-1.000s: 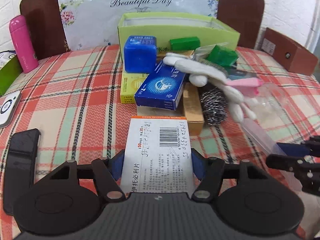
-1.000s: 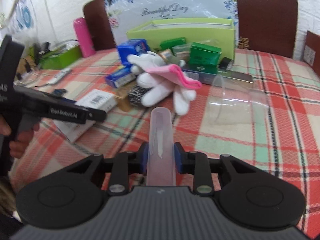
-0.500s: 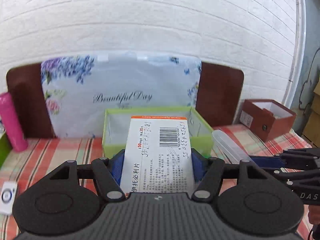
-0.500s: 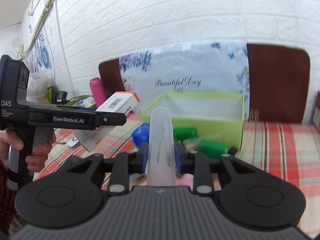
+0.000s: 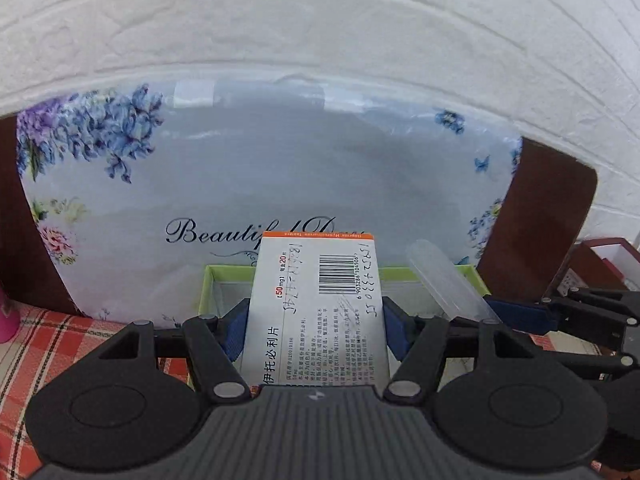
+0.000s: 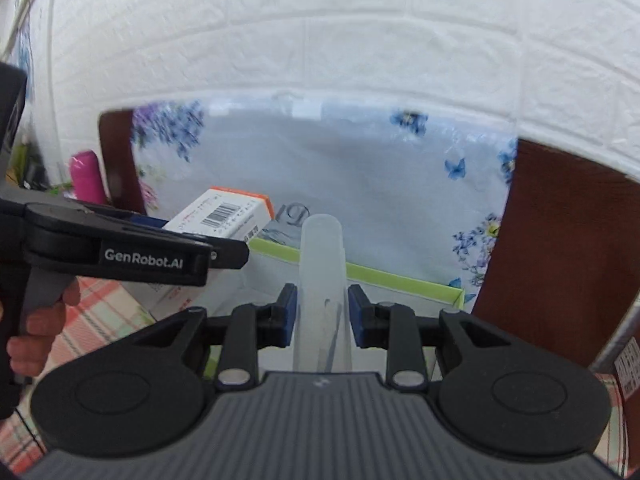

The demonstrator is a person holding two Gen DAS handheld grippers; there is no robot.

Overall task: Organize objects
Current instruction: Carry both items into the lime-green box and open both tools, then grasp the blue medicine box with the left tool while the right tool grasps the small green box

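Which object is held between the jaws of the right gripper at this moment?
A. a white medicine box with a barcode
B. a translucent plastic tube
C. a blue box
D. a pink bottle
B: in the right wrist view the right gripper has its jaws closed on the translucent plastic tube, while the white medicine box with a barcode sits in the left gripper.

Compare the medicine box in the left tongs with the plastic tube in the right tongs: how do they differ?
The medicine box is flat, rectangular and opaque white with an orange end, a barcode and printed text; the plastic tube is round, slim, translucent and unmarked. The box spreads the left tongs wide; the tube leaves the right tongs much narrower. Both are gripped and held over the green bin.
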